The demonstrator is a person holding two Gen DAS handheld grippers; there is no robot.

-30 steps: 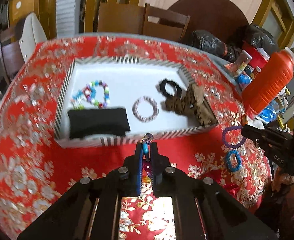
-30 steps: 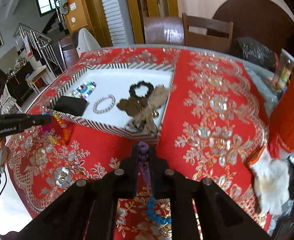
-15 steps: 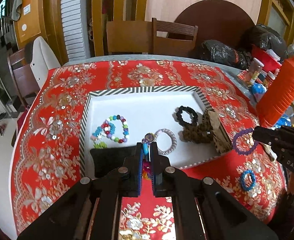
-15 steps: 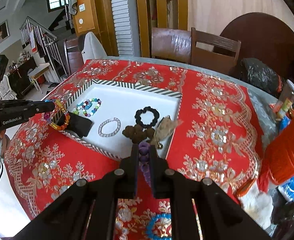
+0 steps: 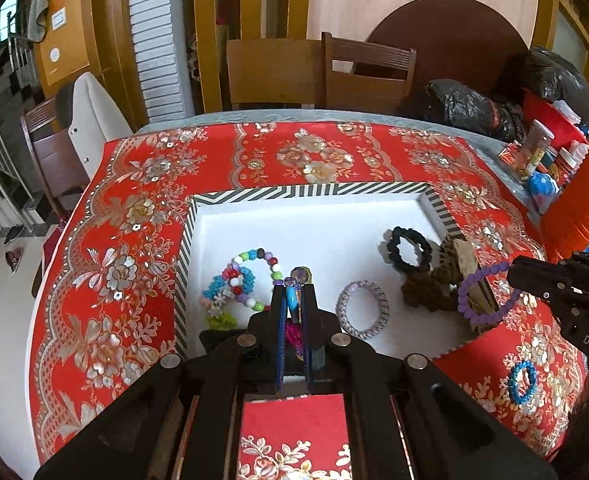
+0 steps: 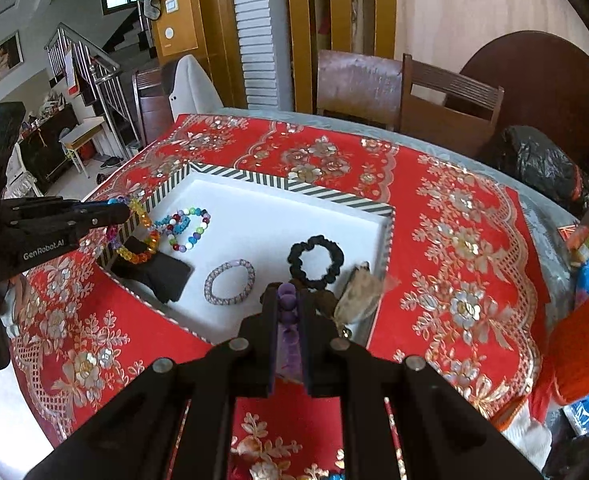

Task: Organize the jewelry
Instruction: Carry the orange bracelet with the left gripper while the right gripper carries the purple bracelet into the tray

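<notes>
Left gripper (image 5: 293,300): fingers nearly closed, pinching a multicoloured bead bracelet (image 6: 140,240) that hangs over the tray's near left corner.
Tray (image 5: 306,191): white inside with a striped black-and-white rim, lying on the counter; the landmark for everything below.
Black pad (image 6: 162,276): inside the tray at its near left corner, under the hanging bracelet.
Mixed bead bracelets (image 5: 240,280): a small heap inside the tray, left side, beyond the black pad.
Pale woven bangle (image 5: 362,310): inside the tray, near its front middle.
Black scrunchie (image 5: 408,249): inside the tray, right side, just beyond a brown beaded piece (image 5: 424,290).
Right gripper (image 6: 288,300): fingers nearly closed on a purple bead bracelet (image 5: 482,294), held above the tray's near right corner.
Blue bead bracelet (image 5: 523,380): on the cloth outside the tray, off its near right corner.
In the way: the brown piece leans on the tray's right wall, just under the purple bracelet.
Counter (image 5: 162,208): covered by a red cloth with gold and silver flowers.
Clutter: black plastic bags (image 5: 462,106), small bottles and an orange ribbed container (image 5: 582,200) beyond the tray's right side.
Room: wooden chairs (image 5: 322,72) behind the tray; a staircase with metal railing (image 6: 90,68) far to its left.
</notes>
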